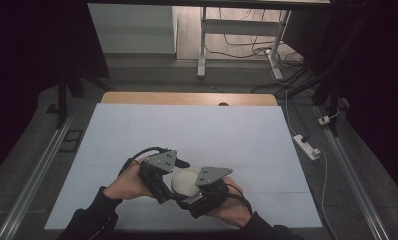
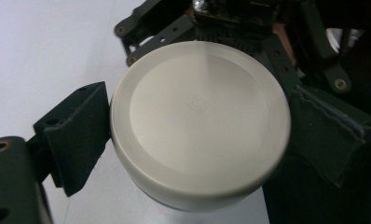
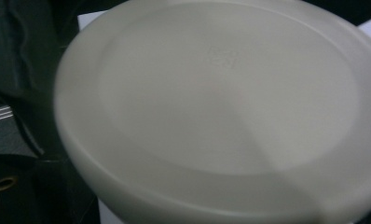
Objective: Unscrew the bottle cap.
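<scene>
High view: white round lid (image 1: 184,181) btwn left gripper (image 1: 168,186) & right gripper (image 1: 191,196), above near edge of white table (image 1: 197,135)
Left gripper view: jaws clamped on lid (image 2: 200,123) rim, both sides
Right gripper view: lid (image 3: 221,112) close up, blurred; grip can't tell

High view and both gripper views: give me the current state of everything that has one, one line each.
White round container: lid on, held above the white table cover between both grippers.
Left gripper: jaws pressed against the container's sides, shut on it.
Right gripper: close against the container; whether it is gripping cannot be told.
Power strip: lying on the floor right of the table, cable attached.
</scene>
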Demonstrator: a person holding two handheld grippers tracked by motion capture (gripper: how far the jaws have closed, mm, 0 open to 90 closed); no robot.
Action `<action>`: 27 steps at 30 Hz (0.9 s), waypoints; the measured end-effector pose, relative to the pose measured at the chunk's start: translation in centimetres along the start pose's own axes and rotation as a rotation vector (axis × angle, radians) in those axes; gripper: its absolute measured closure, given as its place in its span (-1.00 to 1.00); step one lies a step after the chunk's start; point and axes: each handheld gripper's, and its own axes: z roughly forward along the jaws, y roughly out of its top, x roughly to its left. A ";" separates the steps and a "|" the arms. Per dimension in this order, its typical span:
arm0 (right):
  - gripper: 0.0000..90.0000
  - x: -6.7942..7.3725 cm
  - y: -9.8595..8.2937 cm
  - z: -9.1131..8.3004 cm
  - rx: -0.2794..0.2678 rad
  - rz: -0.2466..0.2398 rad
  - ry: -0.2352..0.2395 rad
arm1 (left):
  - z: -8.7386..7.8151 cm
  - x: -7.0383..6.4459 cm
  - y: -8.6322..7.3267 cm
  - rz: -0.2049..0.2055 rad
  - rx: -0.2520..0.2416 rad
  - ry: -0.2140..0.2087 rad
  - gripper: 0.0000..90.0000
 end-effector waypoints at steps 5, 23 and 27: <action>-0.87 -1.0 -0.3 0.0 0.009 0.053 -0.082 | 1.1 -0.4 1.1 -0.183 0.016 0.135 -0.80; -0.87 -1.0 -0.3 -0.2 -0.007 0.044 -0.051 | -1.7 -0.6 1.0 -0.064 -0.041 0.072 -0.98; -0.87 -0.6 -0.2 -0.1 -0.011 0.011 -0.001 | -1.1 -0.1 0.2 -0.018 -0.023 -0.005 -0.96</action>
